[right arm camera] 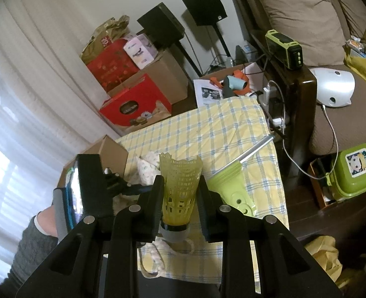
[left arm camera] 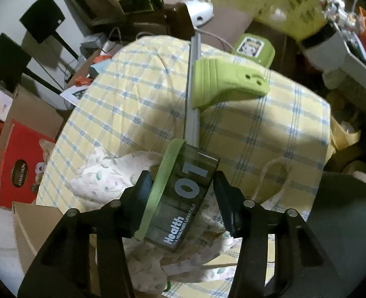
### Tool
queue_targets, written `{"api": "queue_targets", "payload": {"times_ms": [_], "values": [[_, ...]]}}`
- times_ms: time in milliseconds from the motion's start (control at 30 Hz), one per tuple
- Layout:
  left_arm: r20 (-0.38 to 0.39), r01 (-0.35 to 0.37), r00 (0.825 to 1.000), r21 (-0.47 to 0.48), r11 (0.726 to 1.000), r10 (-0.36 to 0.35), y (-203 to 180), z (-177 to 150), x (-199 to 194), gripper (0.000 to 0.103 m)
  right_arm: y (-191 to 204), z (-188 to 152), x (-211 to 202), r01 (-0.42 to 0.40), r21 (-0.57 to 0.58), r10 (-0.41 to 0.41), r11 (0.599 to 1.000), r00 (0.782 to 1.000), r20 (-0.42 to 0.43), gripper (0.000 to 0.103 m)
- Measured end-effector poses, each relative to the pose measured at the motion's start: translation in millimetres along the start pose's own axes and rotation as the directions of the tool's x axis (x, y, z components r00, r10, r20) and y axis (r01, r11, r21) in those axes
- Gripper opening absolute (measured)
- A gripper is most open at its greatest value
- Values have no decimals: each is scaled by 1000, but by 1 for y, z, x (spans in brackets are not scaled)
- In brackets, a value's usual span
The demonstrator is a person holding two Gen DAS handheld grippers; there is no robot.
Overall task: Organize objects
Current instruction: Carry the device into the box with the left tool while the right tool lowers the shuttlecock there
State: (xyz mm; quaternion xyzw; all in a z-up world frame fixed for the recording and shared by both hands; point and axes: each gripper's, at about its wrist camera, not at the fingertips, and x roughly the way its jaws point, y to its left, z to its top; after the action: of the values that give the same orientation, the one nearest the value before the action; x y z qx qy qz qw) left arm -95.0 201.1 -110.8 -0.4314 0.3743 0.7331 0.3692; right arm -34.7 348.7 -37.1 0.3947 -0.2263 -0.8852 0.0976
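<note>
the right tool (right arm camera: 180,193) grips a yellow shuttlecock (right arm camera: 179,188) upright (cork down, skirt up), long axis vertical.

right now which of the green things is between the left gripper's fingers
The smoky box with the green lid, marked 01; the green scoop and green lunchbox lie beyond it.

The smoky container (left arm camera: 183,198) reads "Health" and "01"; the red box (left arm camera: 17,166) "COLLECTION".
</note>
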Motion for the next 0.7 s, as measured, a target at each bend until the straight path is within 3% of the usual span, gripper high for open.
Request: {"api": "queue_targets", "payload": {"times_ms": [167,300,467,700], "values": [[88,8,996,-79,997,-1,12,-2,-30,42,4,0,0,-6,-6,6,1000,1000,4,25],[186,38,983,-187,982,-2,28,-9,-60,41,12,3,1,-14,-15,14,1000,1000,11,25],[304,59,952,-318,946,43,49,-19,-100,41,25,7,1,-20,-36,21,999,1000,20,25],[430,81,891,-472,878,149,85,-38,-166,41,55,20,-2,-45,-86,48,995,998,40,25]]}}
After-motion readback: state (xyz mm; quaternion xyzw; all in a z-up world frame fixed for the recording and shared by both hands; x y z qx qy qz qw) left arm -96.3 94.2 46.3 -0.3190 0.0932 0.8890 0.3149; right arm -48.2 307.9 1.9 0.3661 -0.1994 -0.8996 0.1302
